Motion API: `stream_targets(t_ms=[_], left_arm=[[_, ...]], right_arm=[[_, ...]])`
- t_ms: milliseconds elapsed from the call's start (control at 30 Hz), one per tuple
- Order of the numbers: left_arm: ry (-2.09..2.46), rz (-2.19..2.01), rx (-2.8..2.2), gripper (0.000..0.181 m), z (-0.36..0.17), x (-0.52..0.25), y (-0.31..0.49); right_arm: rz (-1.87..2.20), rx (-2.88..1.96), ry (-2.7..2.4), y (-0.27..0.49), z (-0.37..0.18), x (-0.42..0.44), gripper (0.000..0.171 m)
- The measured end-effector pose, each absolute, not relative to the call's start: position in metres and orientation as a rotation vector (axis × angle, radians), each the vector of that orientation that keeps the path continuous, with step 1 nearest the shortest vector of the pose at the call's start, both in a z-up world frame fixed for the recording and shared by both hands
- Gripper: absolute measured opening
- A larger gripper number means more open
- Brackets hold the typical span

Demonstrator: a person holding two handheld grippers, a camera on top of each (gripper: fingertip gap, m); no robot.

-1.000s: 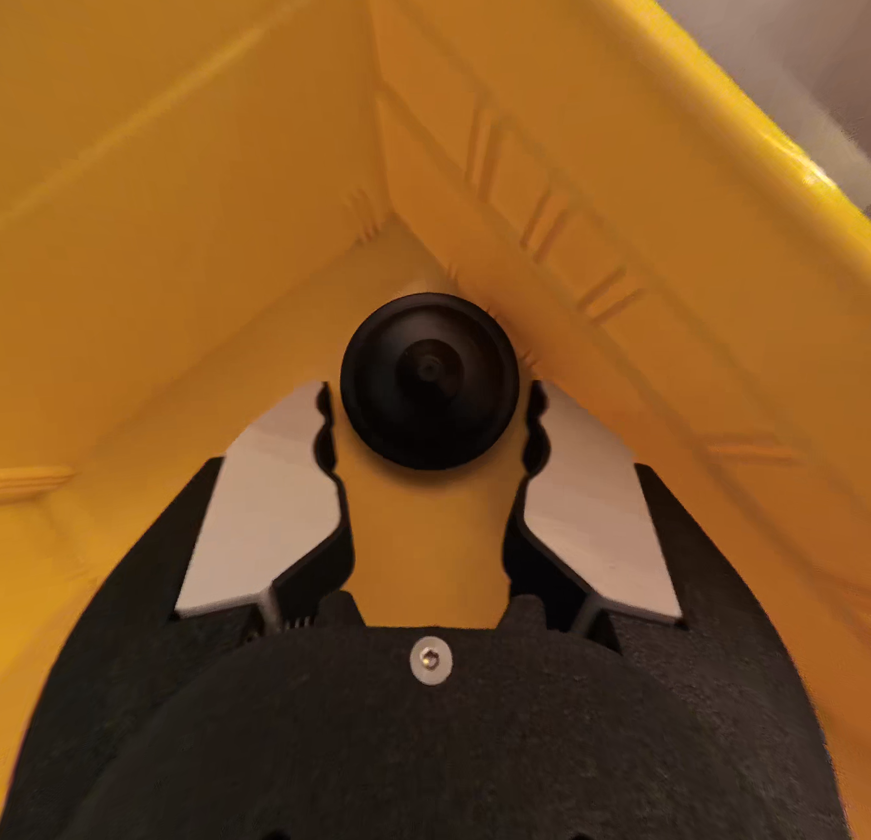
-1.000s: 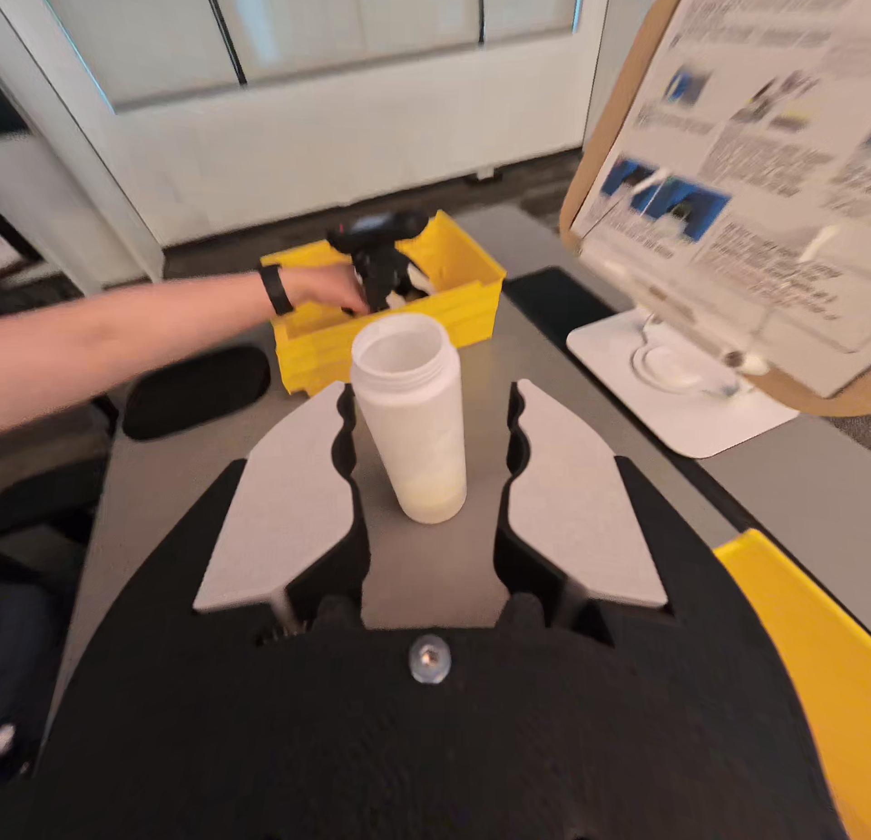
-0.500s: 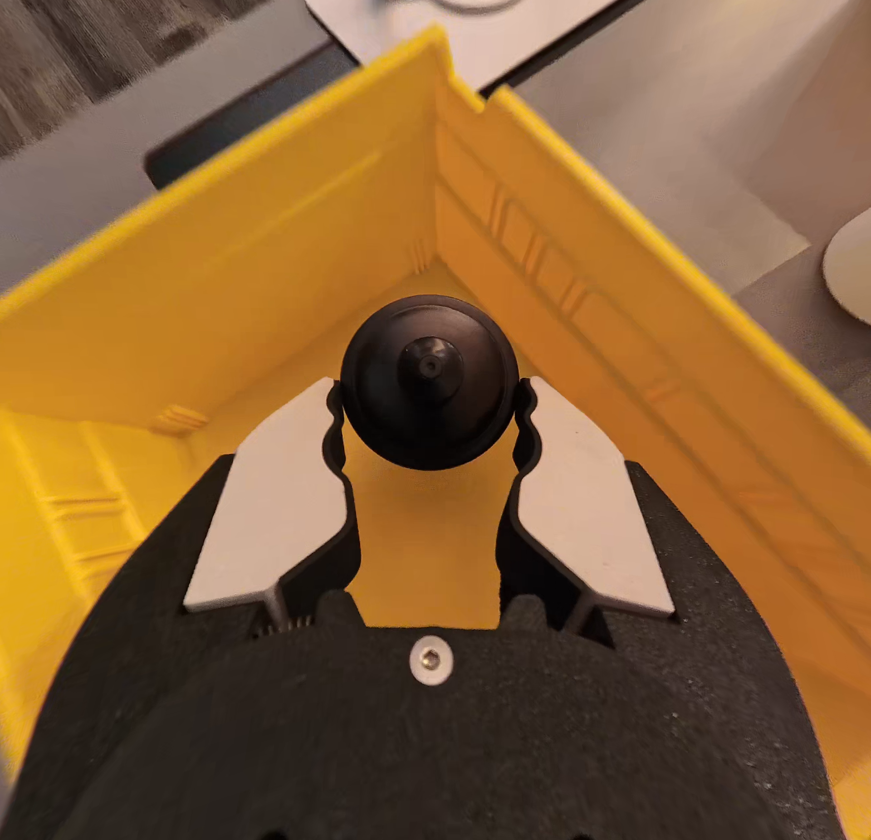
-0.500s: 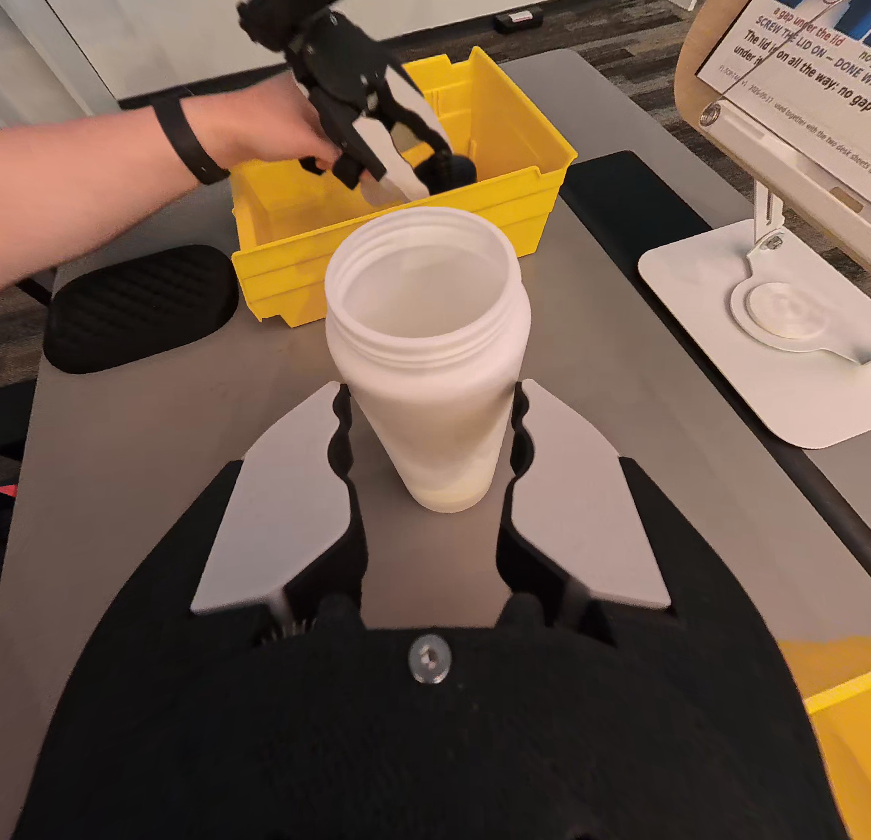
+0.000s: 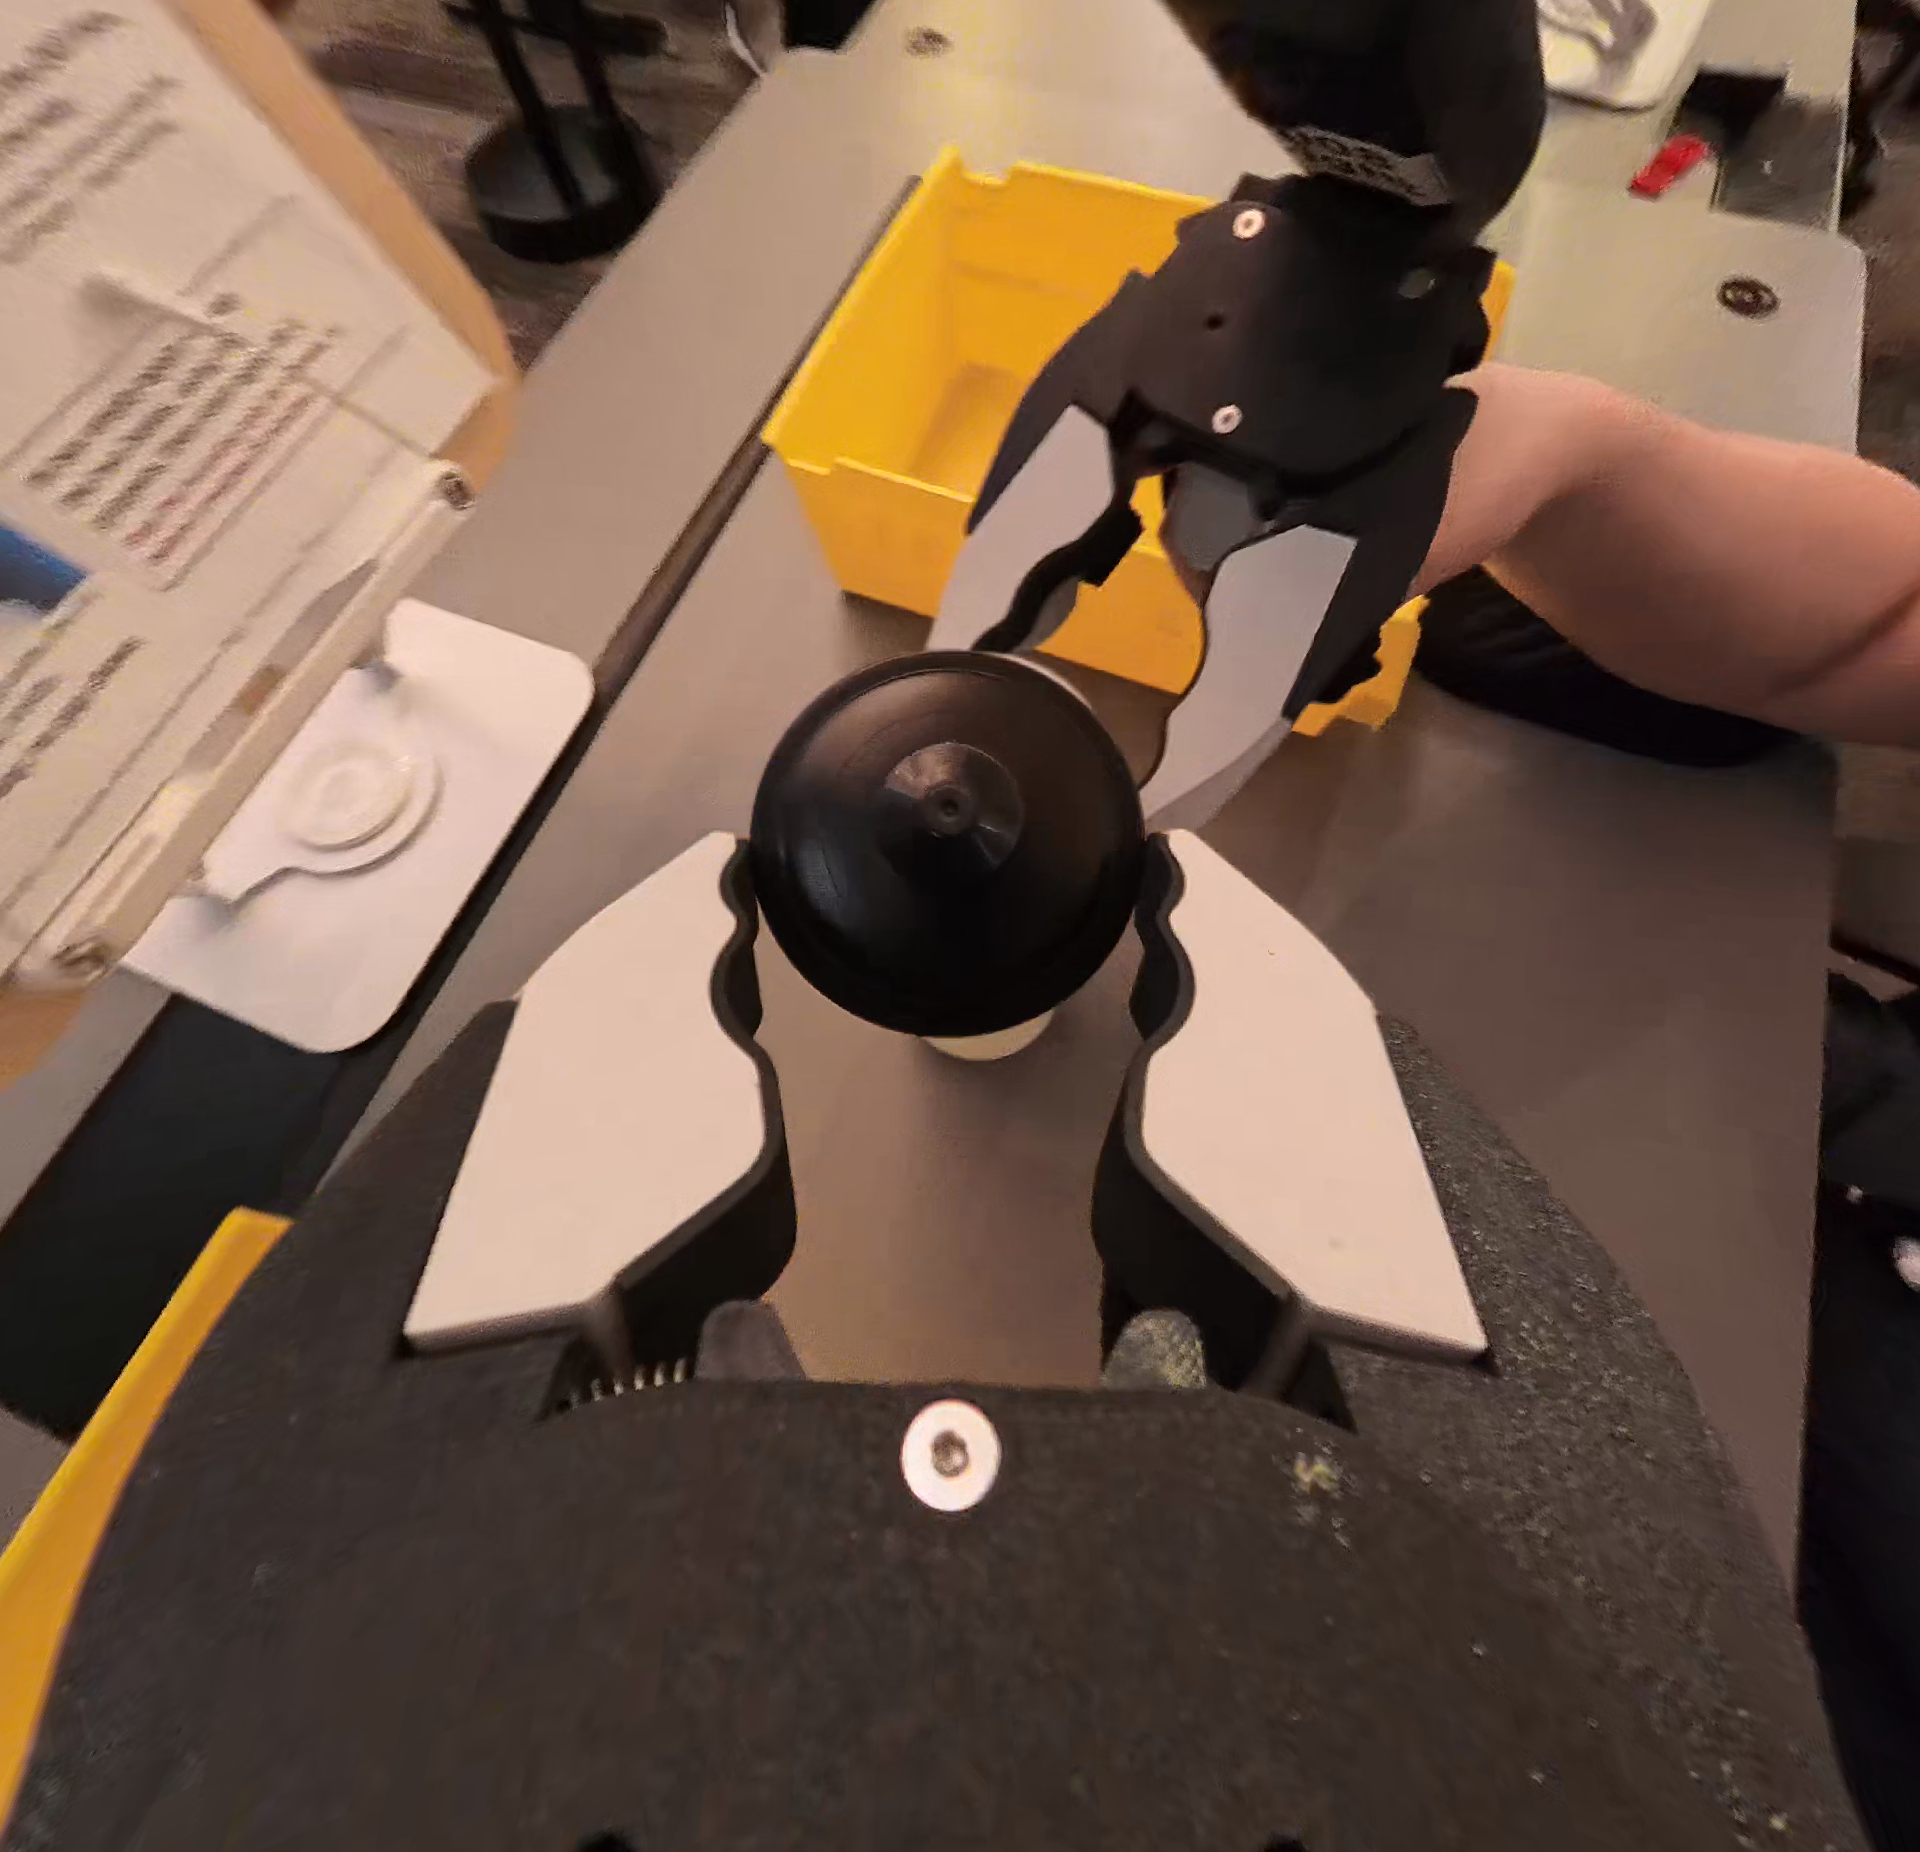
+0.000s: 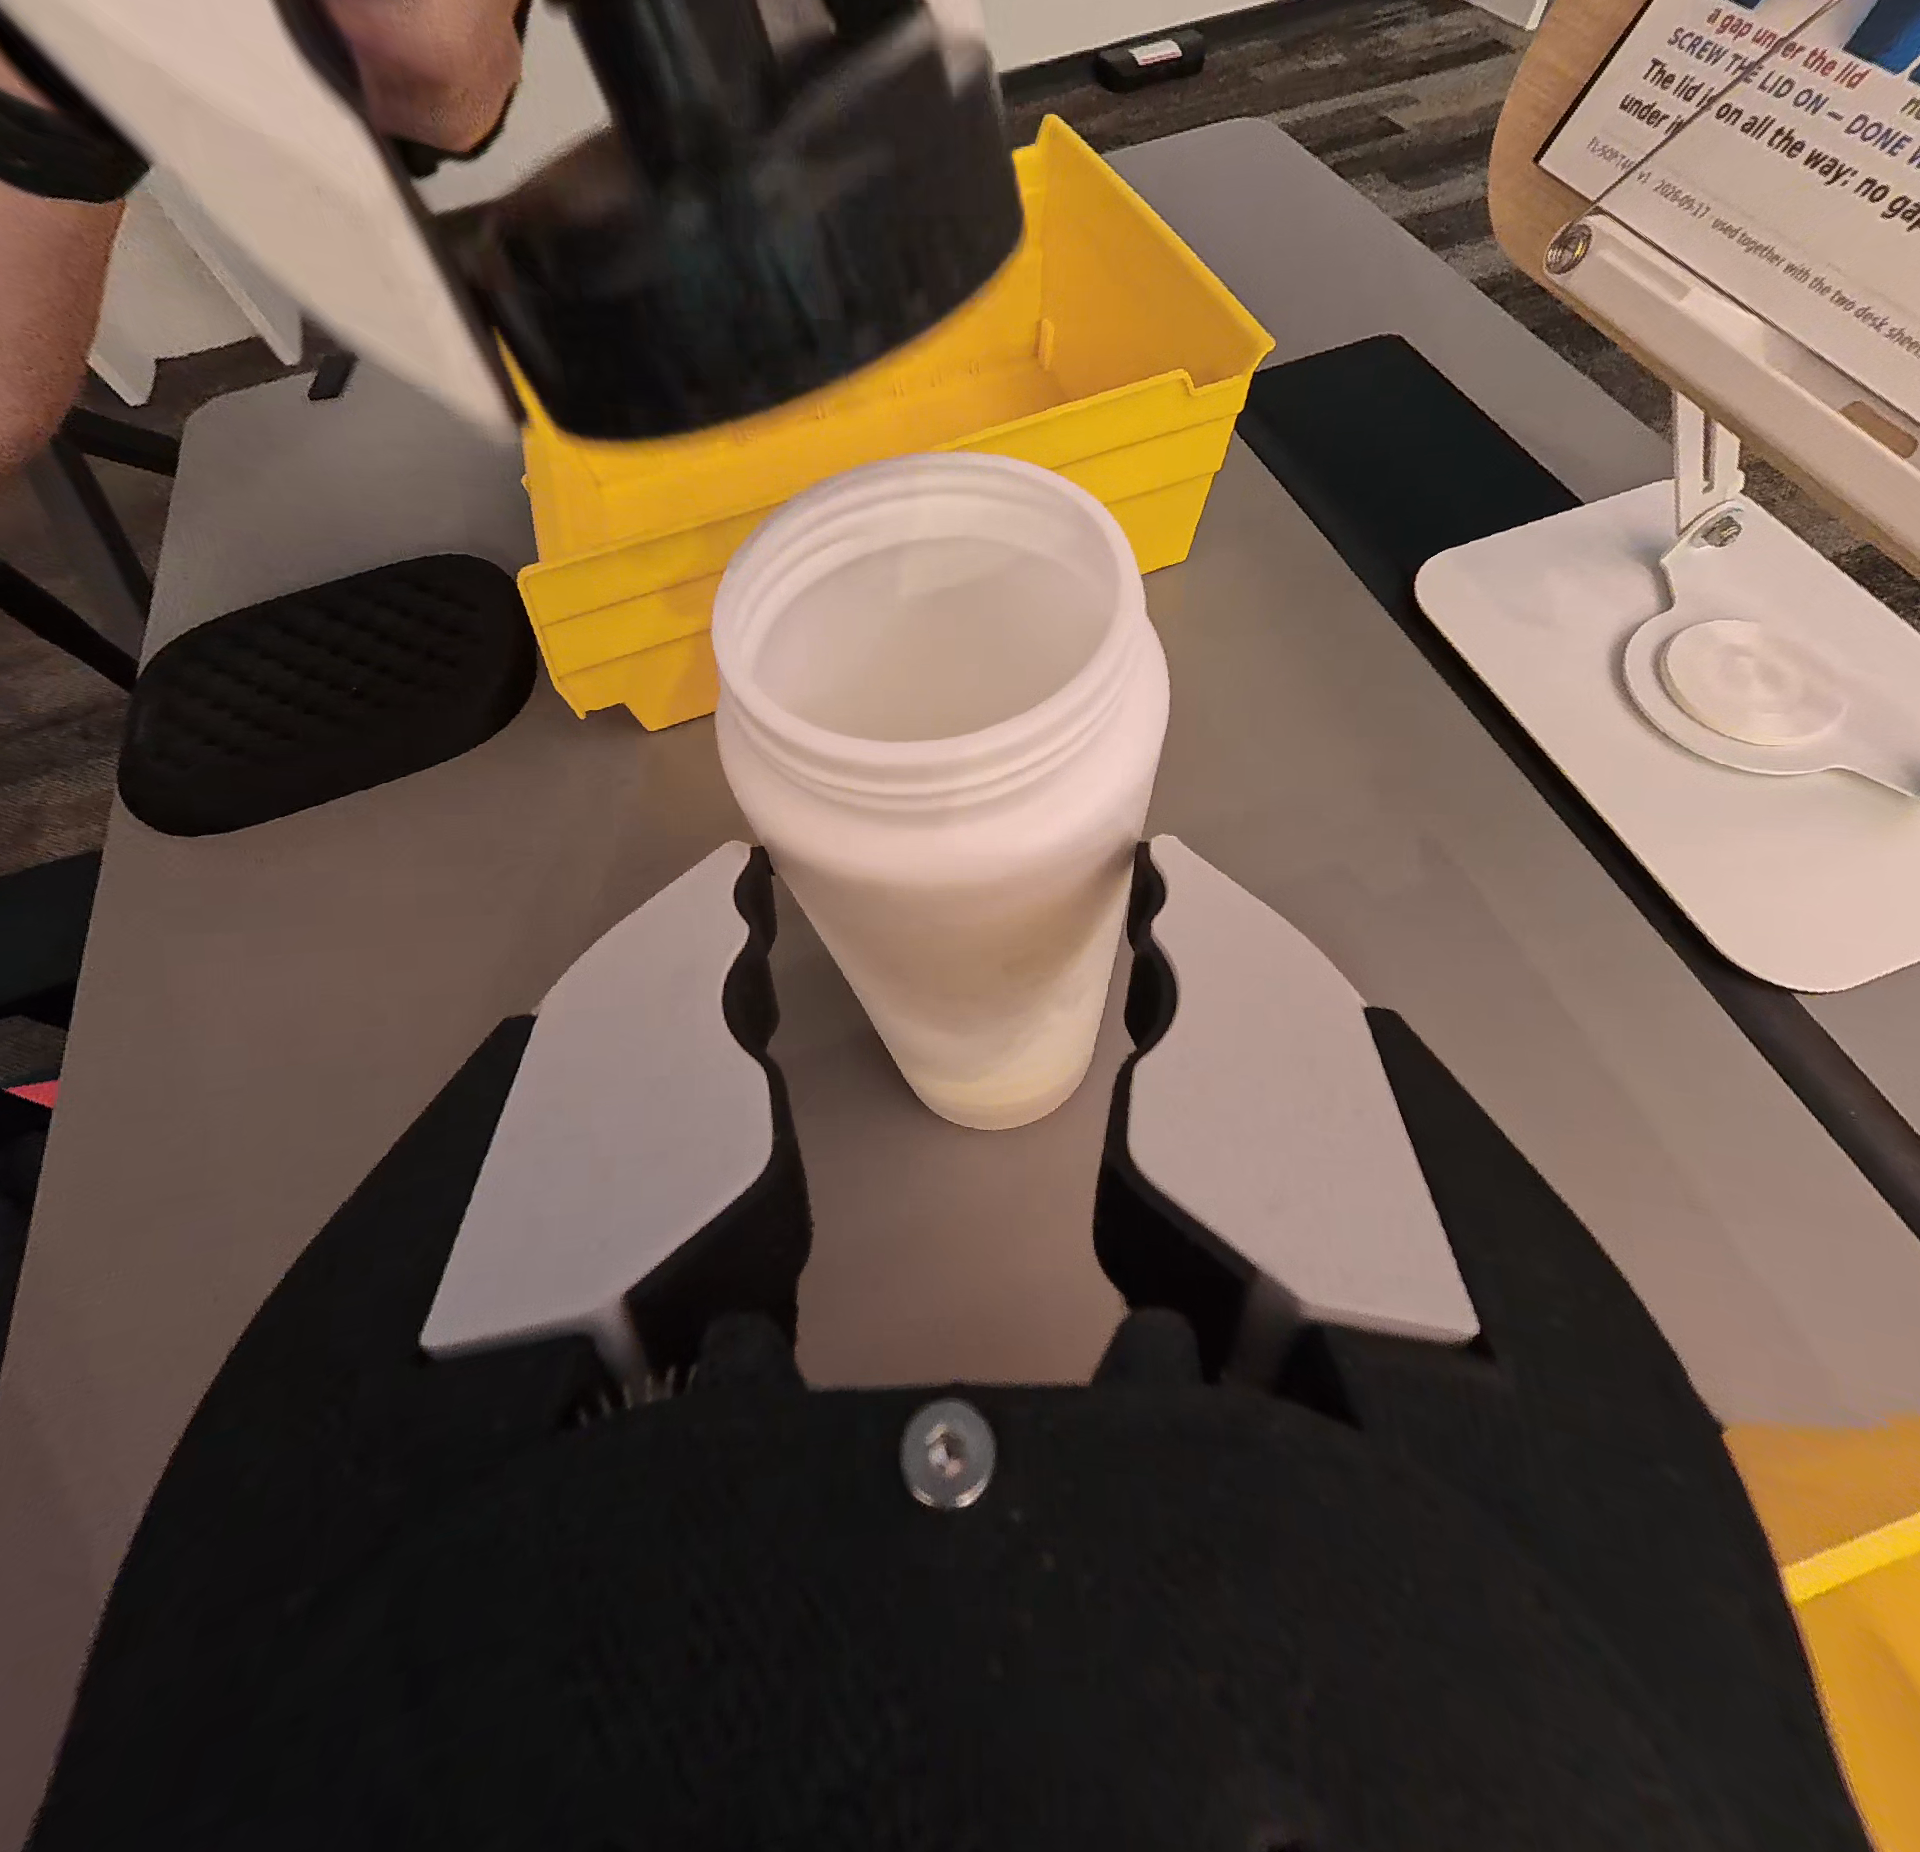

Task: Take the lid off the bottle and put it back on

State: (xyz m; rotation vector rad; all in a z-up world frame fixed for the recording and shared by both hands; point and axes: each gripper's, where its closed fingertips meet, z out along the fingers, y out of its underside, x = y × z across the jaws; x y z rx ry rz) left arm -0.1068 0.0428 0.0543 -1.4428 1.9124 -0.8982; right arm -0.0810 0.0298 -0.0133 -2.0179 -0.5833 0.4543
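Observation:
The white bottle [image 6: 935,815] stands upright and open-mouthed on the grey table [image 6: 312,971]. My right gripper [image 6: 945,888] is shut on its body, a fingertip touching each side. My left gripper [image 5: 945,867] is shut on the black domed lid [image 5: 945,846] and holds it in the air above the bottle, whose base [image 5: 987,1042] shows just under the lid. In the right wrist view the lid [image 6: 748,244] is blurred, above and to the far left of the bottle's mouth, apart from it. The right gripper [image 5: 1117,701] also shows in the left wrist view.
A yellow bin [image 6: 1143,348] stands just behind the bottle, a black ribbed pad [image 6: 322,690] to its left. A white stand base [image 6: 1714,722] holding a paper board [image 6: 1766,88] is at the right. A second yellow bin [image 5: 935,368] is beyond my right gripper. Tip to tip, the grippers are about 8 cm apart.
My left gripper closed on the lid in the yellow bin, lifted it out and carried it over the bottle. My right gripper moved in and closed on the bottle's body.

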Motion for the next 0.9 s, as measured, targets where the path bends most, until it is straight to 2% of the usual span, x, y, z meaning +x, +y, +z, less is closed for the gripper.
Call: stream_targets(t_ms=[167, 533, 700, 900], left_arm=[[2.054, -0.801, -1.518, 0.071, 0.032, -0.083, 0.027], [2.061, -0.652, -1.485, 0.07, 0.029, -0.077, 0.033], [2.006, -0.71, -1.488, 0.071, 0.032, -0.082, 0.038], [1.99, -0.769, -1.504, 0.07, 0.029, -0.083, 0.04]], right_arm=[[0.45, -2.022, -0.586, 0.029, -0.014, -0.08, 0.067], [0.43, -2.029, -0.594, 0.031, -0.016, -0.08, 0.065], [0.392, -2.083, -0.624, 0.032, -0.029, -0.079, 0.054], [0.291, -2.052, -0.659, 0.034, -0.022, -0.073, 0.065]])
